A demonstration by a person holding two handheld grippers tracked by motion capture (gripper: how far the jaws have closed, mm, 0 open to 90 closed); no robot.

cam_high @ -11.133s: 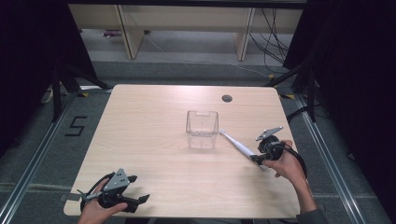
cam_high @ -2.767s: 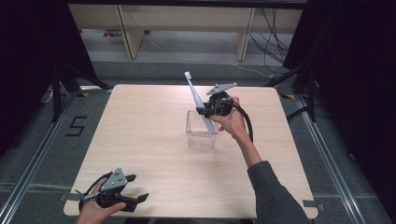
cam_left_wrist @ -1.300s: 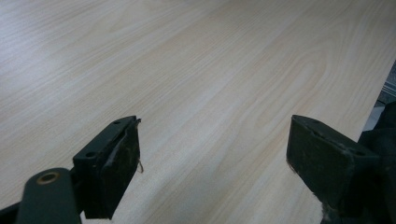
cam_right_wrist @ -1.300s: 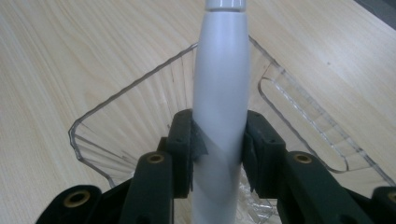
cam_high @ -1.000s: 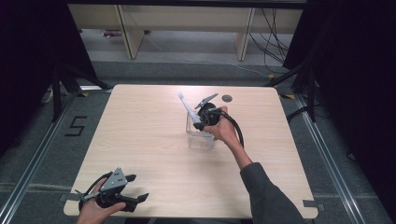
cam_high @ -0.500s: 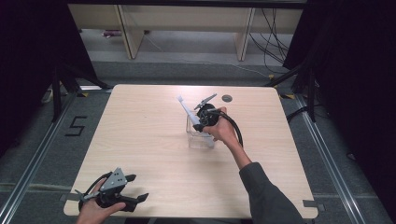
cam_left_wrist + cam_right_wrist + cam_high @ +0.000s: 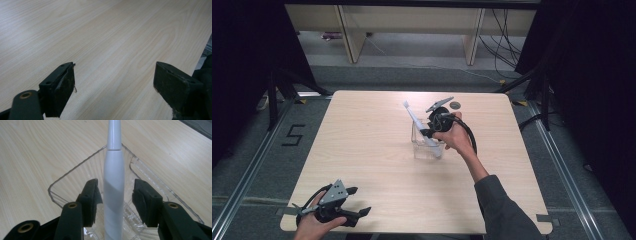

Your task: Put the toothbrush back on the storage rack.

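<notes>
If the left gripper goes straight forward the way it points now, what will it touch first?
Probably nothing but bare table. The left gripper is open and its view shows plain wood ahead, with the table's edge at the far right. Depth is hard to judge.

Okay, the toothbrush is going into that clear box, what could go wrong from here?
1. The right gripper has its jaws apart around the toothbrush, so the handle looks free; leaning as it does in the high view, it might tip over the rim.
2. The clear box looks light, so a long brush leaning on one wall could topple it.
3. Pulling back, a jaw could catch the box wall.
</notes>
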